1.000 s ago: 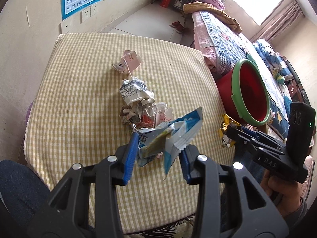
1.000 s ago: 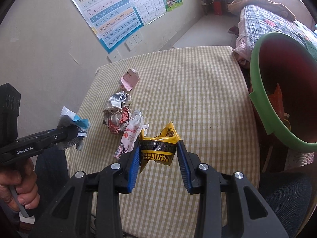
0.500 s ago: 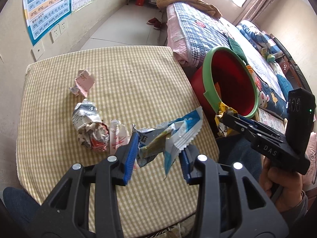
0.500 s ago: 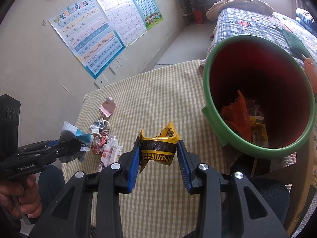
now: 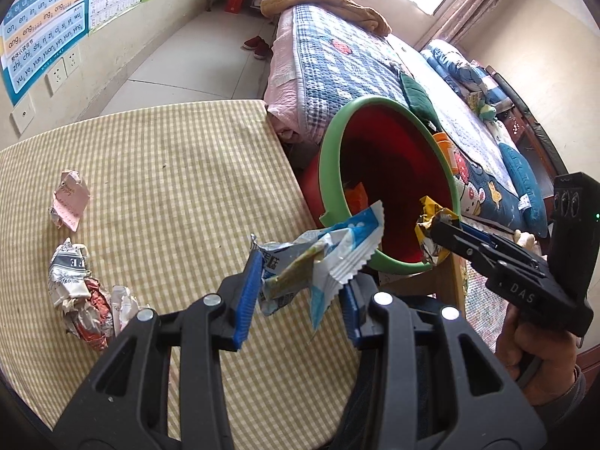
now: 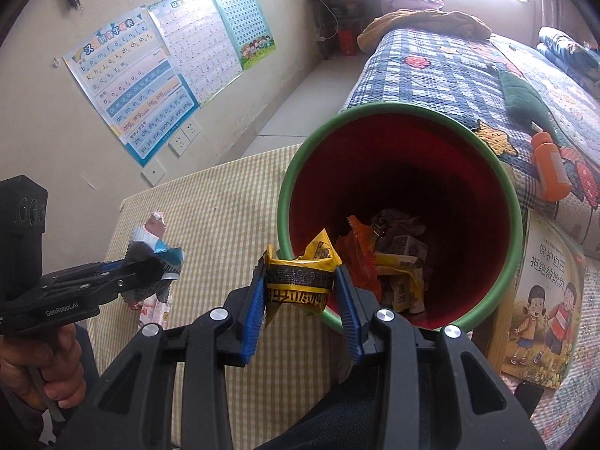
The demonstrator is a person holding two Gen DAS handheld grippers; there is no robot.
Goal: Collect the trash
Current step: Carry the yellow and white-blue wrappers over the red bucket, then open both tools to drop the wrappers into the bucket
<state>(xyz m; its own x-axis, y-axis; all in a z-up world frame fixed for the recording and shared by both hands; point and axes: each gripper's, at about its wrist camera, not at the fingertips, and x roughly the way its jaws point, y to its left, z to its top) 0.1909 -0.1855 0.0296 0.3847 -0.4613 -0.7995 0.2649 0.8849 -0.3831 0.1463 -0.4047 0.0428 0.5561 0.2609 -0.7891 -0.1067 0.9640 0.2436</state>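
Left tongs (image 5: 300, 292): I pinch a blue-white wrapper (image 5: 330, 255) above the surface (image 5: 180, 157) edge;
Right tongs (image 6: 302, 300): I pinch a yellow wrapper (image 6: 300, 281) at the bin (image 6: 513, 225) rim;
Surface: crumpled wrappers (image 5: 80, 300) and pink paper (image 5: 69, 206) lie farther left

Black plastic tongs (image 6: 302, 302) with ribbed blue pads (image 6: 253, 309), silver screws, and seemingly dark denim trousers (image 6: 360, 408).
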